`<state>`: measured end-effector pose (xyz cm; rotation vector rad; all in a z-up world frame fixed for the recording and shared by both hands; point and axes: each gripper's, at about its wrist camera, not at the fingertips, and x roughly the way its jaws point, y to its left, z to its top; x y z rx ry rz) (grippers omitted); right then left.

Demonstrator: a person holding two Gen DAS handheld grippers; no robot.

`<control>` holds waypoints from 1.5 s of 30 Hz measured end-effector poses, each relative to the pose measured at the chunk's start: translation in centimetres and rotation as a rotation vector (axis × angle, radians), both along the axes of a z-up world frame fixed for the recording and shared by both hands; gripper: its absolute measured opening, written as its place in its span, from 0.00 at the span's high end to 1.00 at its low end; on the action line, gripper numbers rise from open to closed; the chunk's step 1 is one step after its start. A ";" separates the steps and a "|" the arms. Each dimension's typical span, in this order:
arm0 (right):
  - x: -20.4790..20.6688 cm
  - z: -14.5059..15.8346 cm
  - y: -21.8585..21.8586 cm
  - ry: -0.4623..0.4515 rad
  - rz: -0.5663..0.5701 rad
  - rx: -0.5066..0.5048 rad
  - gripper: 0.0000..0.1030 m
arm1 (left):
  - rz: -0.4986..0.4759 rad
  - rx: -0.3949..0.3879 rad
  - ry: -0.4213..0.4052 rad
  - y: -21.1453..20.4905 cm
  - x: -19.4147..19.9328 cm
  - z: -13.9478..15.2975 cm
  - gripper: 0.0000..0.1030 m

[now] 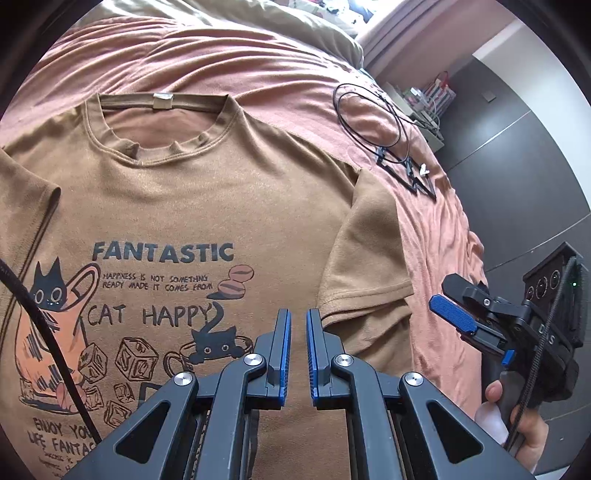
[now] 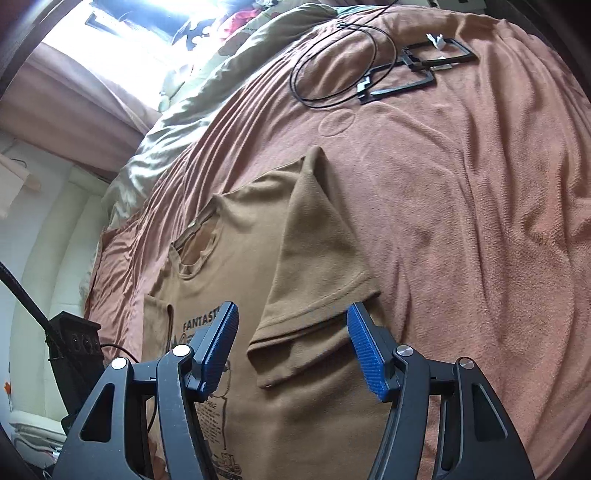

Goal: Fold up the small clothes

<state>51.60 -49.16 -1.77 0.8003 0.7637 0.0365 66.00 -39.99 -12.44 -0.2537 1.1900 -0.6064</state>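
Note:
A brown T-shirt (image 1: 184, 206) with a cat print and the word FANTASTIC lies face up on the pink bed cover (image 1: 258, 74). Its right sleeve (image 1: 369, 251) is folded inward over the chest, and the left sleeve (image 1: 26, 206) is also turned in. My left gripper (image 1: 298, 314) hovers over the lower print, jaws nearly together with nothing between them. My right gripper (image 2: 292, 306) stands open above the folded sleeve (image 2: 314, 266), whose hem lies below the gap, untouched by the blue pads (image 2: 365, 350). In the left wrist view the right gripper (image 1: 441, 293) sits at the bed's right edge.
A black cable loop (image 1: 369, 118) and two black frames (image 1: 406, 173) lie on the cover beyond the shirt's right shoulder. An olive duvet (image 1: 258, 22) is bunched at the head of the bed. The bed's edge and dark floor (image 1: 517, 166) are at right. A hand (image 1: 517, 424) holds the right gripper's handle.

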 end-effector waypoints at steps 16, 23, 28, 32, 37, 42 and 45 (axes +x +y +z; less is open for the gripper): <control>3.0 0.3 2.1 0.030 -0.046 -0.111 0.97 | 0.019 0.037 0.018 2.7 1.3 -2.2 0.92; 4.6 2.7 5.9 -0.014 0.026 -0.150 0.98 | 0.077 0.024 0.015 5.6 1.8 -2.3 0.71; 6.4 3.8 7.8 -0.028 0.072 -0.180 0.98 | 0.077 0.016 0.008 7.3 2.0 -2.2 0.68; 8.3 4.1 8.7 -0.032 0.099 -0.193 0.98 | 0.092 0.002 0.008 8.7 2.2 -2.1 0.68; 10.2 4.4 10.4 -0.008 0.143 -0.228 0.93 | 0.110 0.002 0.011 10.0 2.6 -2.3 0.68; 9.6 4.4 9.8 -0.027 0.135 -0.230 0.42 | 0.114 0.004 0.021 10.3 2.6 -2.6 0.68; 9.0 3.6 8.6 -0.009 0.125 -0.210 0.42 | 0.105 0.005 0.025 9.7 2.4 -2.8 0.68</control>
